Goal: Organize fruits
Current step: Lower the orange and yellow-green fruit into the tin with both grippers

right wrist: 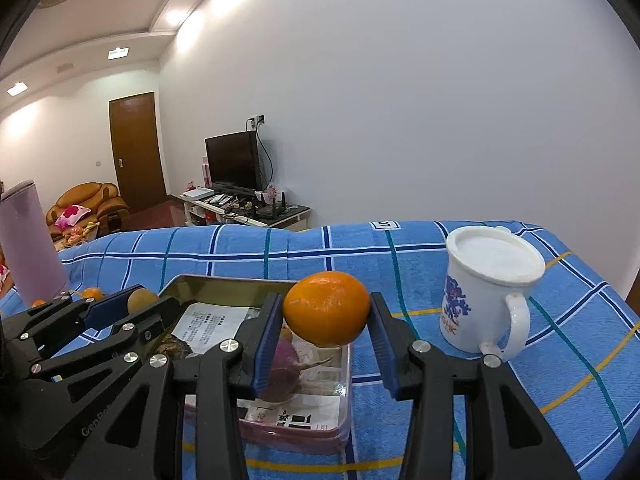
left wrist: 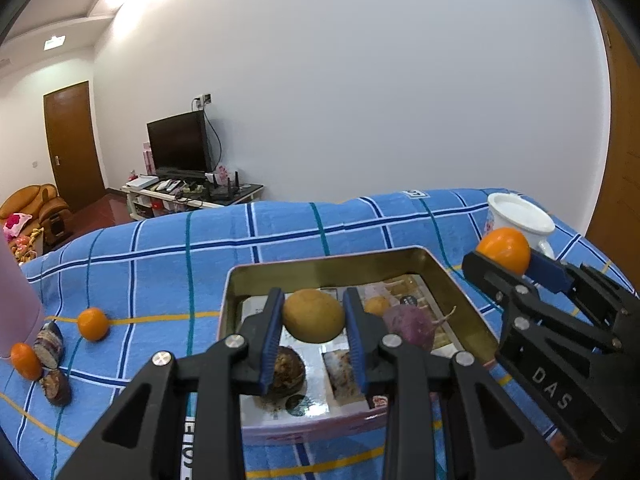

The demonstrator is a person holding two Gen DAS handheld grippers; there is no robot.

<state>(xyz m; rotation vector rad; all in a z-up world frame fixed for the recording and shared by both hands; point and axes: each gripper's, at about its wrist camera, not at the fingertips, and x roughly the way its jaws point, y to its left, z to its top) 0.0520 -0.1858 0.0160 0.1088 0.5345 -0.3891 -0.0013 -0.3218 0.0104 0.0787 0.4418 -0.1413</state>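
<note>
My left gripper [left wrist: 313,322] is shut on a tan round fruit [left wrist: 314,315] and holds it above the open metal tin [left wrist: 332,258]. In the tin lie a purple root [left wrist: 408,326], a small orange fruit [left wrist: 377,305] and a dark brown fruit [left wrist: 285,370]. My right gripper [right wrist: 326,322] is shut on an orange [right wrist: 327,308] over the tin's right rim [right wrist: 347,364]; from the left wrist view it appears at the right [left wrist: 505,250]. Two oranges [left wrist: 93,323] and cut purple pieces [left wrist: 49,344] lie on the blue checked cloth at the left.
A white lidded mug [right wrist: 486,292] stands on the cloth right of the tin. A tall pink cylinder [right wrist: 30,240] rises at the left edge. Beyond the bed are a TV stand [left wrist: 188,192], a sofa and a door.
</note>
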